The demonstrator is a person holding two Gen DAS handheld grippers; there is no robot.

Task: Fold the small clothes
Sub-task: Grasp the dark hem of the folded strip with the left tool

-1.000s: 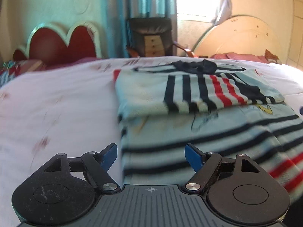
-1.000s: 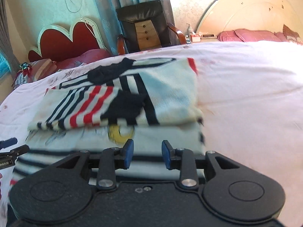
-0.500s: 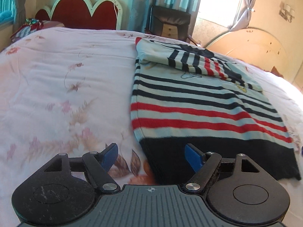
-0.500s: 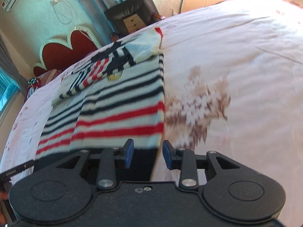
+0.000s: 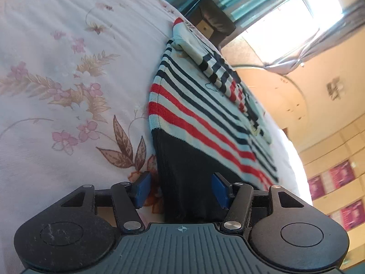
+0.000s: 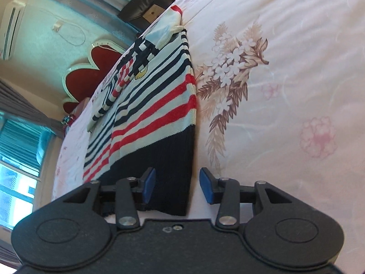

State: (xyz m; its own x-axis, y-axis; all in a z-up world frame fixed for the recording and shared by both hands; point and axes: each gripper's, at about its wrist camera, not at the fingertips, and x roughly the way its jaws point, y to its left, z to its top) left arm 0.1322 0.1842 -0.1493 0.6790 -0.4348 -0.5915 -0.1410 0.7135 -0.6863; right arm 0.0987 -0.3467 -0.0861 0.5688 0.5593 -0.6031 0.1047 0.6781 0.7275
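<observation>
One sweater (image 5: 196,105) is lying on one bed (image 5: 57,73) — striped, its sleeves folded in at the far end. Two grippers are showing, one per view — the left (image 5: 181,190) and the right (image 6: 177,186), each spreading two blue pads. One chair (image 5: 214,22) is standing far off, beside one red headboard (image 6: 91,68).

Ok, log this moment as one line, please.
phase: pre-grasp at hem | left gripper: open, straddling sweater corner | right gripper: open, straddling opposite corner | sleeves: folded in | bedsheet
</observation>
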